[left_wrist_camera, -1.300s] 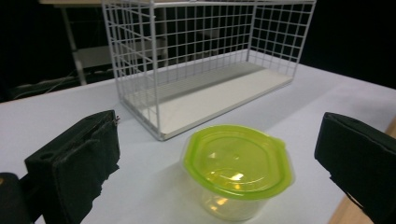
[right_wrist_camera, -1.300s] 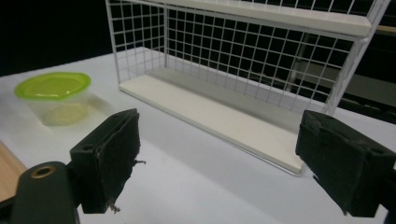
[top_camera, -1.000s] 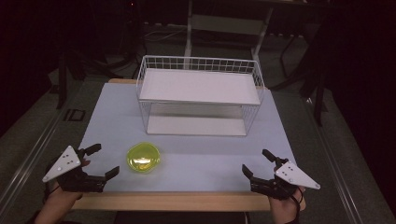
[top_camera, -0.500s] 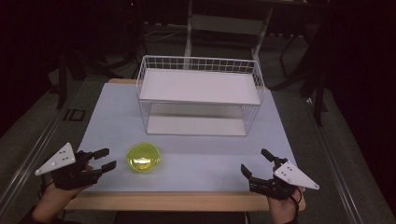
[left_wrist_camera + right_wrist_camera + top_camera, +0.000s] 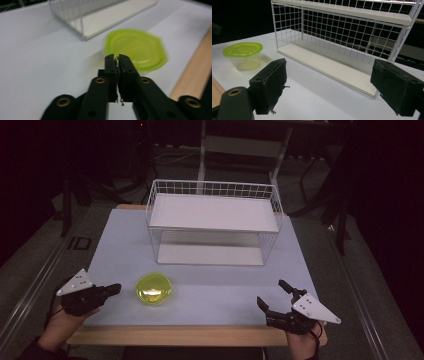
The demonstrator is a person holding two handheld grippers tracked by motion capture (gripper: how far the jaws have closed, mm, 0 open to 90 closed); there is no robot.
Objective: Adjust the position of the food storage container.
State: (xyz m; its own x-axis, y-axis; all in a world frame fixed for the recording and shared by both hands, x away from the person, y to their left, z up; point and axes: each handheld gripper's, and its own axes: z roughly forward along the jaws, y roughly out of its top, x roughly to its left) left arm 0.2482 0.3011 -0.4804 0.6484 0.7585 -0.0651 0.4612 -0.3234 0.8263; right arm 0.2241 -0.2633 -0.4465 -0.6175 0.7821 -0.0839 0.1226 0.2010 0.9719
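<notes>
my left gripper (image 5: 112,289) has just pressed its jaws together on nothing, beside the green-lidded container (image 5: 154,289). my right gripper (image 5: 273,296) has jaws spread.

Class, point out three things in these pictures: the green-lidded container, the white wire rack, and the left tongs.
green-lidded container (image 5: 154,289): high view, middle of its green lid.
white wire rack (image 5: 214,212): high view, bare top shelf.
left tongs (image 5: 117,59): left gripper view, between the closed fingertips, nothing gripped.

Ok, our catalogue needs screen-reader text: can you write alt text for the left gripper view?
The left gripper, black jaws shut with nothing between them, points at a clear container with a lime-green lid just beyond its tips on the white table. A white wire shelf rack stands further back.
</notes>
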